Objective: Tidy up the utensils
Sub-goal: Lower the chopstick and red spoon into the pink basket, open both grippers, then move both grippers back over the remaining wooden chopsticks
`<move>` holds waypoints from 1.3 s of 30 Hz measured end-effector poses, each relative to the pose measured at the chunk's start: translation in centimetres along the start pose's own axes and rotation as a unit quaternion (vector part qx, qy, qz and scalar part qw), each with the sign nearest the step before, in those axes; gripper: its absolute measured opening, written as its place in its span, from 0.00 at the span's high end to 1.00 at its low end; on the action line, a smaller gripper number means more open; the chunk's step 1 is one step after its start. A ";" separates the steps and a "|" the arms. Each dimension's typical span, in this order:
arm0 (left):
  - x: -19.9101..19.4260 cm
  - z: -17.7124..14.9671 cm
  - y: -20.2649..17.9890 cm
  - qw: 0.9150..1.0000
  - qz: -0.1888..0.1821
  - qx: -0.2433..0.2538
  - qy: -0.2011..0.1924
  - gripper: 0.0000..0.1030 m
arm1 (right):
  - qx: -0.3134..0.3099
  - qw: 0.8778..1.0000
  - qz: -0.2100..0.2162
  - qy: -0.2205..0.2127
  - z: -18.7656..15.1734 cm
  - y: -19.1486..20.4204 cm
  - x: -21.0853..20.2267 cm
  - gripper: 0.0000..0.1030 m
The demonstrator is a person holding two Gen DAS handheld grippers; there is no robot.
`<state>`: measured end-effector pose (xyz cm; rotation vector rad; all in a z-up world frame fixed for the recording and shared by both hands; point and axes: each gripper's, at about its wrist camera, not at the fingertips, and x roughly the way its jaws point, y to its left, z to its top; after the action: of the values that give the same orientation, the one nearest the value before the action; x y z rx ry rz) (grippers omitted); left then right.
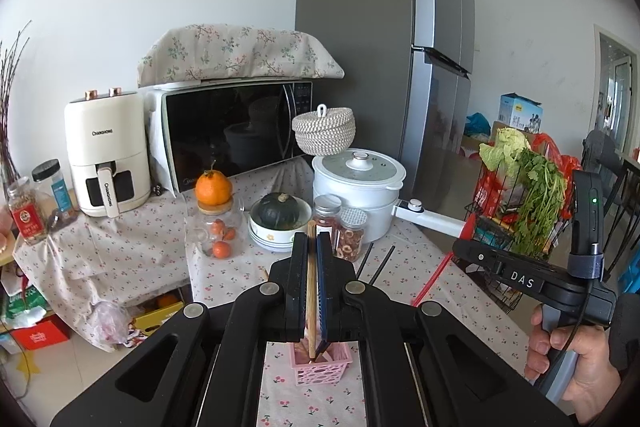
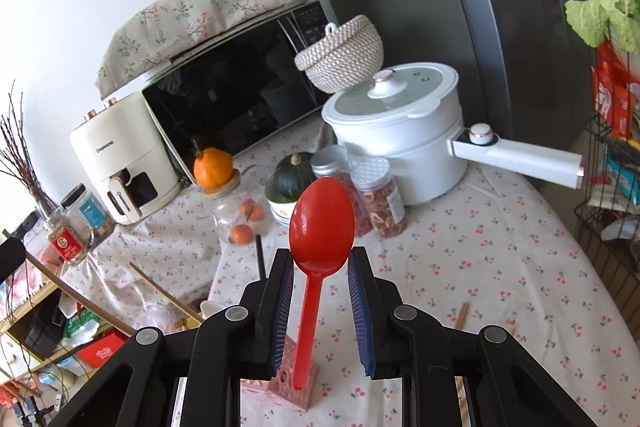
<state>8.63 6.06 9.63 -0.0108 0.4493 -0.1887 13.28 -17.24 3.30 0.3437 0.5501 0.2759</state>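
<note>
My left gripper (image 1: 313, 241) is shut on a wooden chopstick (image 1: 311, 279) that stands upright between its pads. The chopstick's lower end reaches into a pink perforated utensil basket (image 1: 320, 367) on the cherry-print tablecloth. My right gripper (image 2: 322, 255) is shut on a red plastic spoon (image 2: 322, 219), gripping it by the edges of its bowl. The spoon's handle hangs down over the pink basket (image 2: 282, 379). In the left wrist view a person's hand (image 1: 560, 355) holds the right gripper's grip at the far right.
Two black chopsticks (image 1: 374, 263) lie on the cloth beyond the basket, and a wooden pair (image 2: 462, 315) lies to the right. At the back stand a white pot (image 2: 400, 131) with a long handle, snack jars (image 2: 380, 199), a squash bowl (image 1: 280, 223), a microwave and an air fryer.
</note>
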 end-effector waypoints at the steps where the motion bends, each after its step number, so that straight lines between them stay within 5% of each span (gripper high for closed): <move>1: 0.5 0.1 0.0 1.000 0.000 0.000 0.004 0.96 | -0.001 1.000 0.004 -0.002 0.1 0.3 0.2 0.76; 14: 7.8 -1.4 1.3 0.994 -0.019 -0.023 0.101 0.96 | -0.032 0.999 0.028 0.030 -1.2 3.3 4.7 0.76; 23: 9.8 -2.5 2.2 0.991 -0.032 -0.057 0.120 0.93 | -0.026 0.996 0.028 0.081 -2.5 3.3 7.6 0.69; 25: 9.7 -2.6 2.3 0.990 -0.037 -0.062 0.125 0.71 | -0.013 0.996 0.031 0.080 -2.4 2.8 7.3 0.55; 28: 8.8 -2.8 2.4 0.990 -0.034 -0.070 0.114 0.38 | 0.001 0.997 0.038 0.069 -1.8 2.2 6.4 0.47; 39: 6.1 -4.1 1.4 0.987 -0.012 -0.089 0.133 0.05 | 0.025 0.999 0.020 0.039 -0.5 -0.4 2.2 0.25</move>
<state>12.46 6.48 3.22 -0.1682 0.7309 -0.1729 14.85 -16.69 1.69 0.3946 0.6278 0.3164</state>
